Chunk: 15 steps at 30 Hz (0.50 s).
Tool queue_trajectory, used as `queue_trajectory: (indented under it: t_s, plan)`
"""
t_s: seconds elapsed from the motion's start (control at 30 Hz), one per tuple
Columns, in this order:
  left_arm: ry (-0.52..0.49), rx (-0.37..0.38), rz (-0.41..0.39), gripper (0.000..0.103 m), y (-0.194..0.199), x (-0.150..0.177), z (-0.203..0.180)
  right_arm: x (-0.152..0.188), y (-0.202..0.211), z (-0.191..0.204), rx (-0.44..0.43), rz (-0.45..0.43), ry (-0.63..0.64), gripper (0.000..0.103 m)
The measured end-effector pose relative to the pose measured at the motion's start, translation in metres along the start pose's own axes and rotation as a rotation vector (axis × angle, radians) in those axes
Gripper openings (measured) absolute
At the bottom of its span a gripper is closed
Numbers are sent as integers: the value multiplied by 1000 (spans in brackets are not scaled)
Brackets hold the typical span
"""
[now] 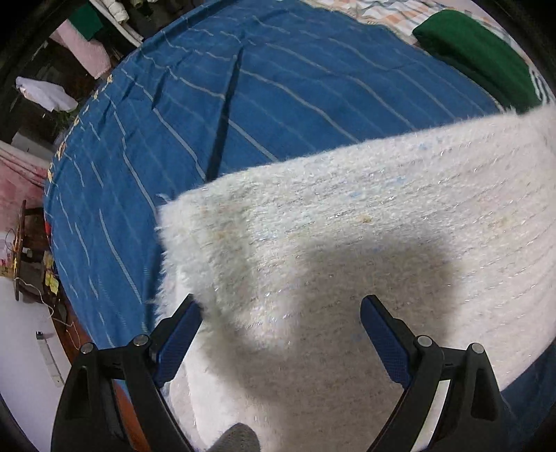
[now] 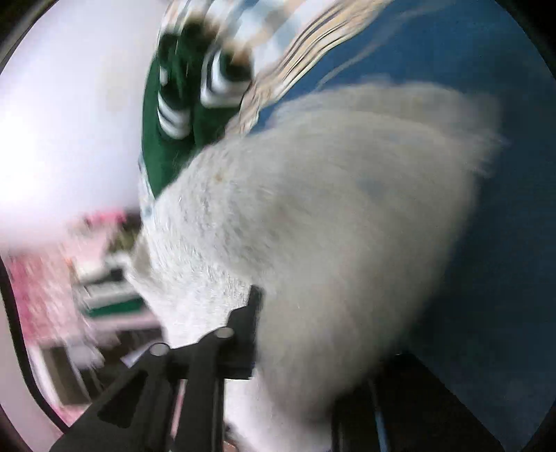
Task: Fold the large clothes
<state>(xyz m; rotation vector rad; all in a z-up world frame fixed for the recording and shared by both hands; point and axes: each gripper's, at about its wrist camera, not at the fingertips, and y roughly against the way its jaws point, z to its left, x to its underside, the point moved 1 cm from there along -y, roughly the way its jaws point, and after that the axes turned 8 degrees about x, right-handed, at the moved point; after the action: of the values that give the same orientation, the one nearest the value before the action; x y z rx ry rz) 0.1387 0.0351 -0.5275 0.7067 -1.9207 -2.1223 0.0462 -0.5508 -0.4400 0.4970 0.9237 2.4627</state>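
Note:
A fluffy white knit garment (image 1: 347,226) lies on a blue striped bedspread (image 1: 243,97), its near left edge folded over. My left gripper (image 1: 281,313) is open just above it, one finger at its left edge and one over its middle, holding nothing. In the right wrist view, which is motion-blurred, the same white garment (image 2: 330,226) fills the middle. My right gripper (image 2: 312,333) is buried in it: the left finger (image 2: 250,313) shows against the fabric, and the right finger is hidden under the cloth.
A green garment with white stripes (image 1: 483,59) lies at the bed's far right and also shows in the right wrist view (image 2: 173,139). A checked sheet (image 1: 382,14) lies beyond. The bed's left edge drops to a floor with clutter (image 1: 34,278).

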Motion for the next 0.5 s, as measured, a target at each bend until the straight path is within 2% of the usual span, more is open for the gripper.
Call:
queue_trajectory:
  t_s: [0.1,0.17,0.23,0.3,0.4,0.47,0.5]
  plan:
    - [-54,-15,-11,93,13,6,-6,37,55,-29,-7,-62,-104,7]
    - [-88,-13,-12,93,21,12,-10,68,92,-61,11,-74,-187,7]
    - [-122,-13,-15,93,24,18,-14,101,119,-86,68,-73,-248,7]
    - [-160,-30,-20,93,18,22,-21,136,132,-110,181,-39,-248,8]
    - [-192,-58,-20,93,-2,20,-27,154,144,-144,317,37,-246,21]
    - [-206,-68,5,94,-22,16,-31,157,153,-148,378,35,-228,32]
    - [-209,-67,-2,95,-27,15,-33,157,160,-143,420,5,-192,34]
